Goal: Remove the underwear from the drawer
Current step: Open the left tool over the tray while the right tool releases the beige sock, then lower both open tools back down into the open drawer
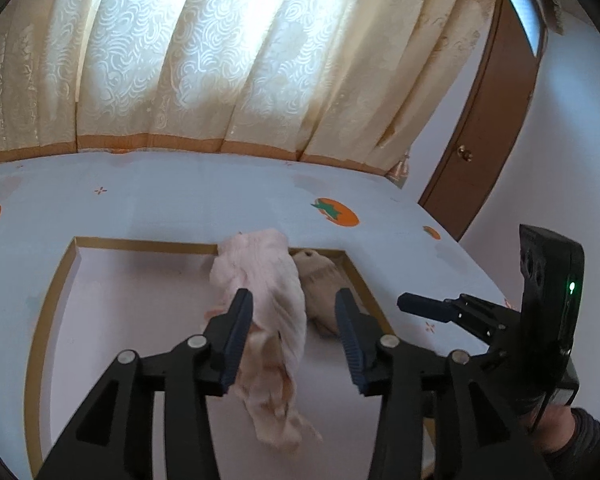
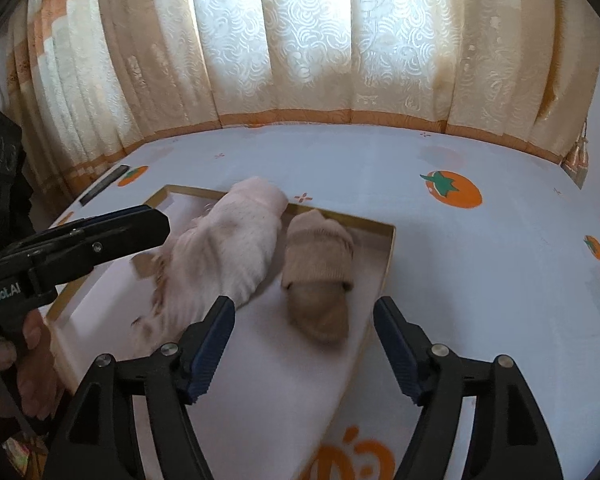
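Cream curtains (image 2: 300,40) behind the bench (image 2: 480,260); both tongs, left (image 1: 294,338) and right (image 2: 304,346), gape empty over the drawer (image 2: 388,264), pink underwear (image 2: 224,256) ahead, beige sock (image 2: 318,276) right beside it.

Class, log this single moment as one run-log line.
left tool: open, astride pale pink cloth garment | right tool: open, empty | rolled beige knit sock: in shallow gold-edged drawer

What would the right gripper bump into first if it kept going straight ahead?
Probably the beige rolled sock lying in the drawer: it sits right between and ahead of the open right gripper. The pale pink underwear lies just to its left. Depth is hard to judge here.
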Demonstrator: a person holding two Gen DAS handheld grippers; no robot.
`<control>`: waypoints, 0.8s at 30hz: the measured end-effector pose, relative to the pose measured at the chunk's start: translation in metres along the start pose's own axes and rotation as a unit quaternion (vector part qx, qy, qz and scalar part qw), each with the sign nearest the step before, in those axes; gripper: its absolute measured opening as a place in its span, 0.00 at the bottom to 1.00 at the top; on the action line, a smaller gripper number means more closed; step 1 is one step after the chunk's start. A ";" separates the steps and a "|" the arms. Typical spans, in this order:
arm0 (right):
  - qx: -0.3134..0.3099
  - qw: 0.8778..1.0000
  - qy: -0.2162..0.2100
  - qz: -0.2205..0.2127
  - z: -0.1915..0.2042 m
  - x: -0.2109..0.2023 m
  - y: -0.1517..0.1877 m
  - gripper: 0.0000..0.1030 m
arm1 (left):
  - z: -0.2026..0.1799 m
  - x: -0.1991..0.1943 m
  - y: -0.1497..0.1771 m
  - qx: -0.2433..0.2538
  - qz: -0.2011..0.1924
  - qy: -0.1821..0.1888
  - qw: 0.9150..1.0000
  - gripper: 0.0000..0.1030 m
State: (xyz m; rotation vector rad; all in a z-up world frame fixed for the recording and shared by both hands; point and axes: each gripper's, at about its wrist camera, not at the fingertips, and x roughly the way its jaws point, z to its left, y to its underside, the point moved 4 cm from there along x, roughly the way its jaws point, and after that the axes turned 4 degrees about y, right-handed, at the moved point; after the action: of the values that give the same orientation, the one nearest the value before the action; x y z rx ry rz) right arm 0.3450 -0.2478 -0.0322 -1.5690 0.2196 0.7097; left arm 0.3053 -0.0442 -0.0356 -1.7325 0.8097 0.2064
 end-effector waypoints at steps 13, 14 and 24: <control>-0.009 0.999 -0.042 -0.014 0.023 -0.064 0.041 0.75 | -0.029 -0.061 0.041 0.034 -0.025 0.030 0.999 0.50; -0.013 0.999 -0.044 -0.015 0.027 -0.070 0.046 0.75 | -0.031 -0.065 0.046 0.039 -0.024 0.031 0.998 0.50; -0.042 0.998 -0.055 -0.014 0.049 -0.125 0.083 0.75 | -0.043 -0.098 0.090 0.049 -0.014 0.044 0.998 0.54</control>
State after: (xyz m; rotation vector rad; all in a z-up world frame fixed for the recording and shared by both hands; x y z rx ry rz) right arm 0.1868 -0.2468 -0.0307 -1.6038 0.0876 0.7902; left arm 0.1661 -0.0526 -0.0403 -1.6687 0.8454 0.0722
